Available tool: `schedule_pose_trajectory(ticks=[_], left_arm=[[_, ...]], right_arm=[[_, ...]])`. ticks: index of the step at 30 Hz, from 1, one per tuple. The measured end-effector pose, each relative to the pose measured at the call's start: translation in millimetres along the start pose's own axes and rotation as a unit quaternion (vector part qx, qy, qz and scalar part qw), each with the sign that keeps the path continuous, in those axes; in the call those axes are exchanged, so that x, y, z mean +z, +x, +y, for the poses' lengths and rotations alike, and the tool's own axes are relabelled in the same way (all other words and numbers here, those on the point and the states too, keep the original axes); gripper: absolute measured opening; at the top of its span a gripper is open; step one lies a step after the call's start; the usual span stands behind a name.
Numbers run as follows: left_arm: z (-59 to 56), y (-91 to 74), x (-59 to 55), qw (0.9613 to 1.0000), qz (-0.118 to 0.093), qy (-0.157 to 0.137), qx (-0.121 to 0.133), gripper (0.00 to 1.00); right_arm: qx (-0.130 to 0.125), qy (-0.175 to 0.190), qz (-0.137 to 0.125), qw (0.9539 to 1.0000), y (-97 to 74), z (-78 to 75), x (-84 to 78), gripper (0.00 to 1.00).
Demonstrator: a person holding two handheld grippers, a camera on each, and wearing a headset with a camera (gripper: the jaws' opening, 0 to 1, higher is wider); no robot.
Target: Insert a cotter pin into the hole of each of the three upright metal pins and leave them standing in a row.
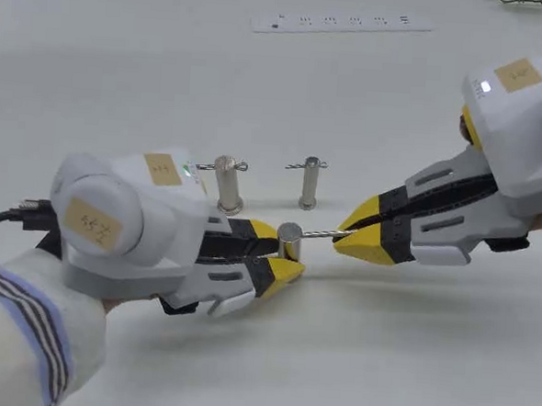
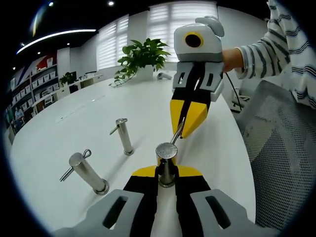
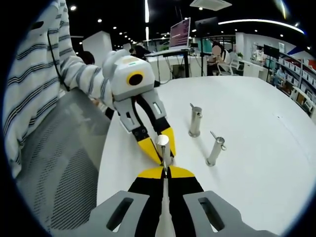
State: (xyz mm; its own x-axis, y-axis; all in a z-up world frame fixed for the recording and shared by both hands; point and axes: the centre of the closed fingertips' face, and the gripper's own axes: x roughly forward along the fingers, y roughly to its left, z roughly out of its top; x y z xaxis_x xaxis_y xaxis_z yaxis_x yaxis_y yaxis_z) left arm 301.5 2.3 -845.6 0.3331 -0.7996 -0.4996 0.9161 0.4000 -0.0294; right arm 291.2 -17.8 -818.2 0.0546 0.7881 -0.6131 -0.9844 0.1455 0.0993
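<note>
At worktop centre, head view, held pin: third metal pin (image 1: 289, 241) stands upright on the worktop (image 1: 381, 357), closed on low down its shank by the left tongs (image 1: 285, 258).
Head view, cotter pin: cotter pin (image 1: 322, 233) lies level, its tail clamped in the closed right tongs (image 1: 346, 238), its tip at the held pin's head. Whether the tip has entered the hole cannot be told.
Head view, finished row: rear left pin (image 1: 227, 184) and rear right pin (image 1: 309, 183) stand just behind, each with a cotter pin through its head.
Left gripper view, appearance: held pin is a bright, smooth steel cylinder with a flat round cap. The cotter pin is thin wire, meeting it just under the cap.
Left gripper view, risk: a tip slightly off the hole line would likely skate off the round shank.
Right gripper view, alignment: wire, cap and both tongs fall nearly on one line.
Right gripper view, risk: pushing against a missed hole could bend the wire or slide it back in its grip.
Right gripper view, risk: side force could tilt the held pin; the left gripper body is near the rear pins and could knock them over.
</note>
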Motion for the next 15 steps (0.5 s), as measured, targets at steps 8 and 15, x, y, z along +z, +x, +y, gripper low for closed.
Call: schedule_pose_trajectory(ticks=[8,15], left_arm=[[-1.5,0.6,0.3,1.0,0.002,0.001,-0.001,0.11],[-1.6,0.7,0.3,1.0,0.003,0.001,0.0,0.11]], right_arm=[[-0.002,-0.004,0.004,1.0,-1.0,2.1,-0.4,0.04],[0.001,0.0,0.004,1.0,4.5,2.1,-1.5,0.04]])
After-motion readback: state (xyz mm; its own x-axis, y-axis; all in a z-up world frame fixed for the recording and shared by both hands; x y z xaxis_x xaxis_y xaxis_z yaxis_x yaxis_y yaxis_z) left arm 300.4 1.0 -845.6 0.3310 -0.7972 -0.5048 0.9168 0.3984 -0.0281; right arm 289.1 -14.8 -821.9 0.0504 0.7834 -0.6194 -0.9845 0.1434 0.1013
